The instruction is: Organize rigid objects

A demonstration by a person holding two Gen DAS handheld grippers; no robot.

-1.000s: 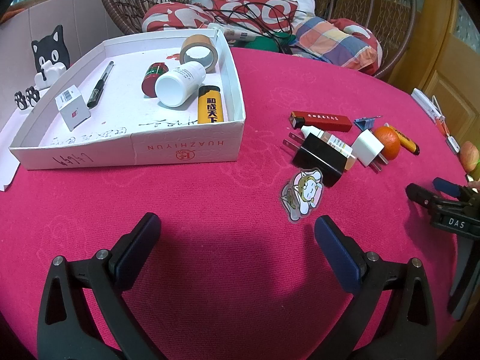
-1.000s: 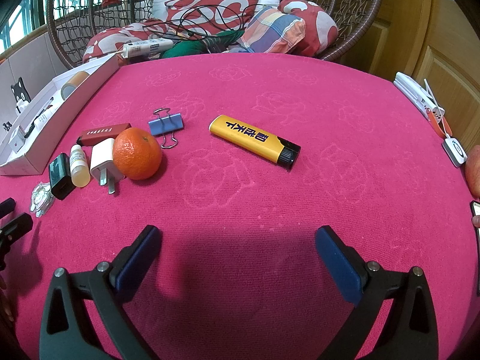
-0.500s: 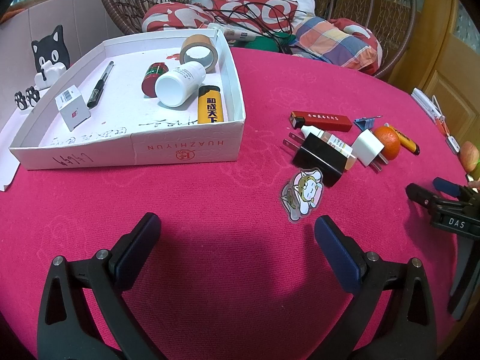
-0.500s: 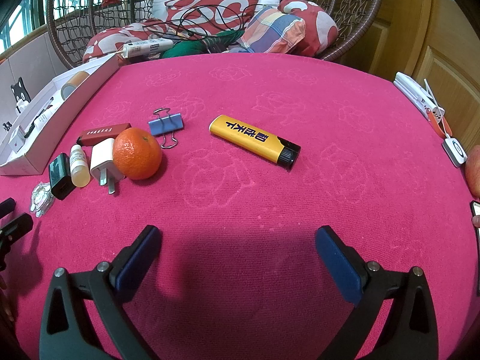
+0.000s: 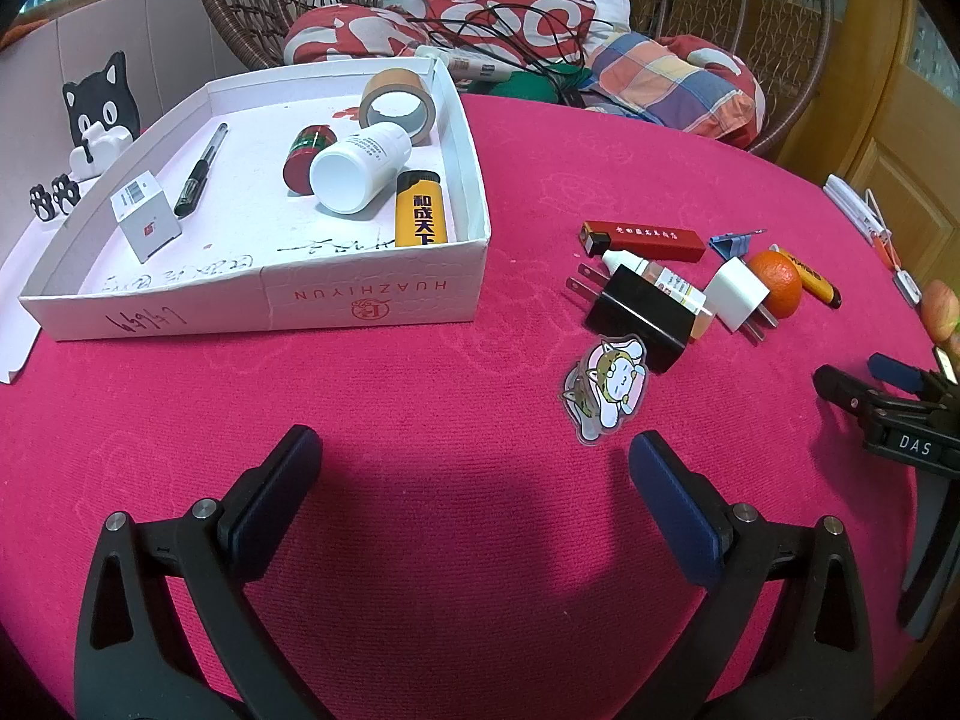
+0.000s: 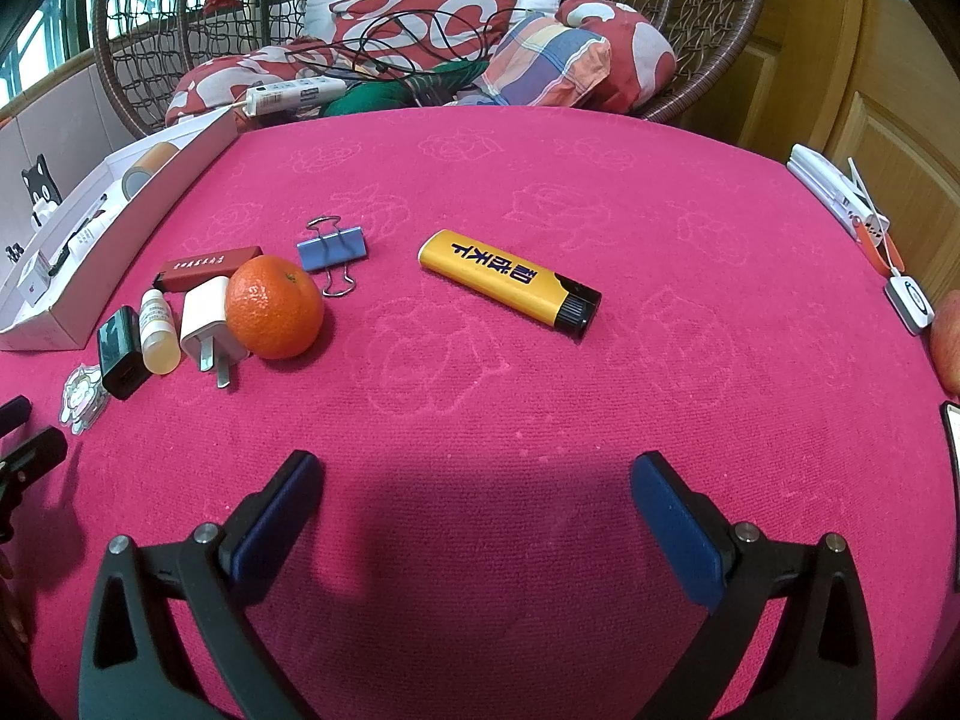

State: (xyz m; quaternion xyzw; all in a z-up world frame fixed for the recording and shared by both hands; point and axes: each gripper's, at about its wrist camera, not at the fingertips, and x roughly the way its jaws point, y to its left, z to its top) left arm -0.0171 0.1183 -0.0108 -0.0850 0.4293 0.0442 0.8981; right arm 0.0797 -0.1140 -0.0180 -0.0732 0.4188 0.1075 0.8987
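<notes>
Two grippers hover low over the pink tablecloth (image 6: 600,192), and both stand wide apart with nothing between their blue pads. Ahead of the left gripper (image 5: 474,462) and off to its left sits the white box (image 5: 372,294), holding a tape roll (image 5: 397,103), a white bottle (image 5: 354,168) lying on its side, a red cap (image 5: 307,147), a yellow lighter (image 5: 421,213) against the near right corner, a black pen (image 5: 201,171) and a small white carton (image 5: 144,216). Ahead and to the right of that gripper, close by its right finger, lies a cartoon sticker (image 5: 606,387). Just beyond the sticker is a black charger (image 5: 639,312), with a small dropper bottle (image 5: 660,282) pressed against its far side, a white charger (image 5: 735,294) next to that, and a red lighter (image 5: 642,239) further off.

From the right gripper (image 6: 477,474), a second yellow lighter (image 6: 507,281) lies straight ahead on bare cloth, well apart from the rest. A blue binder clip (image 6: 332,249) rests further ahead to the left, and a mandarin (image 6: 275,306) sits left of it, touching the white charger. An apple (image 6: 948,342) shows at the far right edge. Behind the table stands a wicker chair (image 6: 708,48) piled with cushions (image 6: 420,18) and cables.
</notes>
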